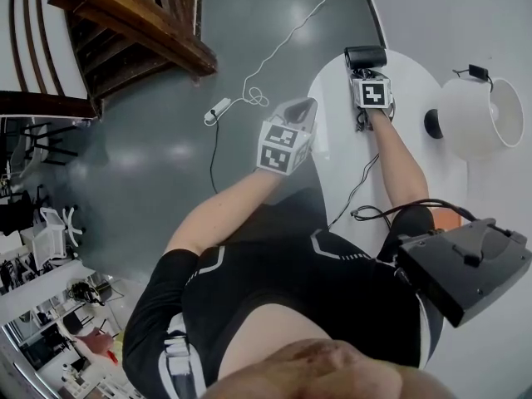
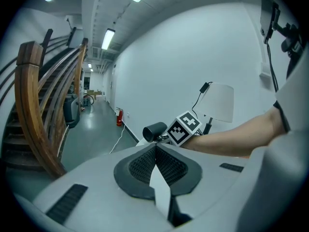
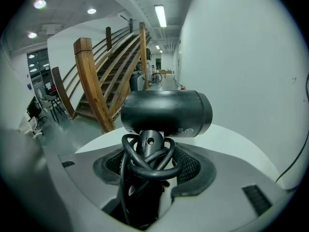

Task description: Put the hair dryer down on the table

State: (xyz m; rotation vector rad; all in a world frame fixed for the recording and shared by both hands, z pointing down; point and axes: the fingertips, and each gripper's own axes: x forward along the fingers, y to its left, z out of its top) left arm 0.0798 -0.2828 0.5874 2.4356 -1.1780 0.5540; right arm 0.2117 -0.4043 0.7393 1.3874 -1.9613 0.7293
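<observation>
The right gripper has its fingers clamped on the cord-wrapped handle of the hair dryer, barrel up over the white desk, seemingly ready for lowering. The left gripper, fingers closed on nothing, waits aside.

Head view: high up, steep down over torso; table at right. L gripper view: level, faces twd hair dryer, mid-range. R gripper view: v. close on same dryer. All 3 share dryer + staircase.
</observation>
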